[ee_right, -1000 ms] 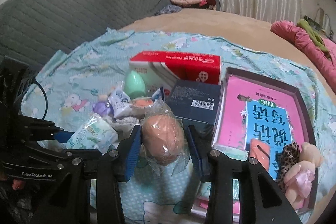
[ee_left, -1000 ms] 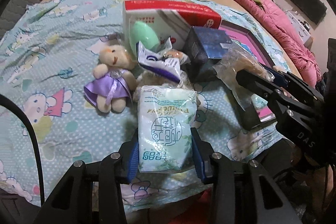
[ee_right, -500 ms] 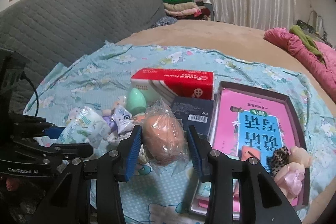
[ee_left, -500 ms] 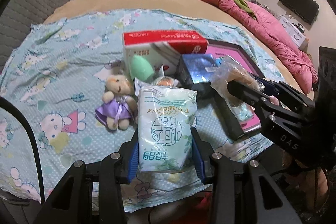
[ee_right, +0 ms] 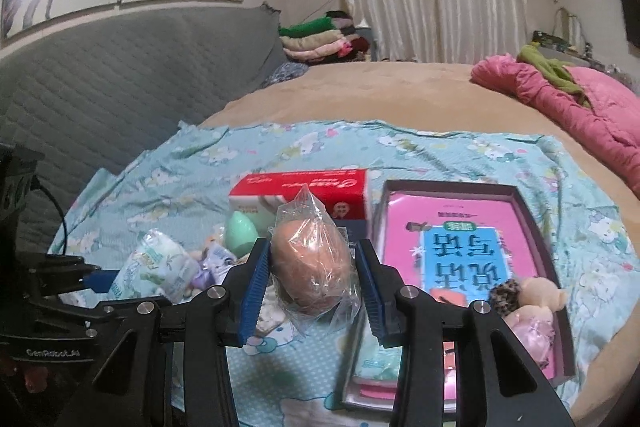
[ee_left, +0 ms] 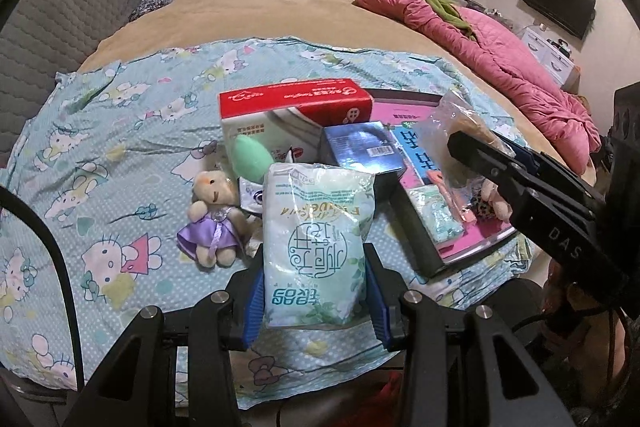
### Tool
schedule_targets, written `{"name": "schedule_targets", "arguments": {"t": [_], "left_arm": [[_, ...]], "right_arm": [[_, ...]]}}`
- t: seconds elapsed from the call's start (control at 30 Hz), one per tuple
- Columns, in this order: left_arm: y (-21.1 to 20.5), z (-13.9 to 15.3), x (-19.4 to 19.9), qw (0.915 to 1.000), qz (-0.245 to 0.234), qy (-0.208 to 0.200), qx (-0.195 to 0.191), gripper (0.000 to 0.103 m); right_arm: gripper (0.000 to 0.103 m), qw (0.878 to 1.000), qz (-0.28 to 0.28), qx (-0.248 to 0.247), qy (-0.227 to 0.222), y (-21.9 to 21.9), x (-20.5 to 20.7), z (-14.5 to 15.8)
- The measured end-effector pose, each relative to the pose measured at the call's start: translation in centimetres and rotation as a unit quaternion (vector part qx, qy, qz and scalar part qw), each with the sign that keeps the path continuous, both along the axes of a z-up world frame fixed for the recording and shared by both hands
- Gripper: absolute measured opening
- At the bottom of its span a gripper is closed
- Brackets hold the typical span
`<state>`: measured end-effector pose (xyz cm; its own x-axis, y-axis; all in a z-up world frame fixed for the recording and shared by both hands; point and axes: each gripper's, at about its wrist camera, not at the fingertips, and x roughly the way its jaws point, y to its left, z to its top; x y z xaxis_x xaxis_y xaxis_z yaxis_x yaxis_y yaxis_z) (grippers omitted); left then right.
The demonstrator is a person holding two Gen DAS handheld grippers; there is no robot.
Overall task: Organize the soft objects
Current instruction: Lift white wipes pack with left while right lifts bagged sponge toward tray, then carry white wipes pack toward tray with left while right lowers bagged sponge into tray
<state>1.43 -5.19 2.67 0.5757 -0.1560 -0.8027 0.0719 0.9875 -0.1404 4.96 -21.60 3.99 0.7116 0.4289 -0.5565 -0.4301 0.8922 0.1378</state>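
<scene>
Both grippers carrying soft items, sorting partway done

Left gripper point(ee_left: 314, 291) is clamping the tissue pack point(ee_left: 316, 247); right gripper point(ee_right: 310, 281) is squeezing the bagged sponge point(ee_right: 310, 267) above the sheet point(ee_left: 120, 131). Tray point(ee_right: 524, 211) is already holding plush toys point(ee_right: 528, 307); bear point(ee_left: 214, 223) and green sponge point(ee_left: 250, 157) are waiting.

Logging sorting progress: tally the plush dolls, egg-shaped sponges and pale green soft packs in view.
Plush dolls: 2 (purple-dressed beige doll, pink-dressed beige doll)
Egg-shaped sponges: 2 (bare green sponge, bagged orange sponge)
Pale green plastic packs: 2 (gripped pack, tray pack)
Total: 6
</scene>
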Motion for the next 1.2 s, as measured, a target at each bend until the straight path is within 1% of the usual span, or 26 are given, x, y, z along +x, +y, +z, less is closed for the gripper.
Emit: {"name": "schedule_targets", "arguments": {"t": [0.43, 0.67, 0.93, 1.2], "left_arm": [[-2.9, 1.2, 0.7, 0.9996, -0.026, -0.003, 0.005, 0.043], [-4.7, 2.5, 1.5, 0.9990, -0.040, -0.015, 0.010, 0.043], [-7.0, 3.8, 2.9, 0.9979, -0.059, -0.024, 0.013, 0.043], [-9.5, 3.7, 3.9, 0.9960, -0.085, -0.022, 0.019, 0.043]], "right_arm": [[0.044, 0.998, -0.044, 0.030, -0.021, -3.2, -0.3, 1.3], [0.044, 0.996, -0.070, 0.050, -0.028, -5.4, -0.2, 2.0], [0.044, 0.990, -0.115, 0.067, -0.037, -8.3, -0.3, 2.6], [0.044, 0.982, -0.158, 0.098, -0.043, -11.5, -0.7, 3.0]]}}
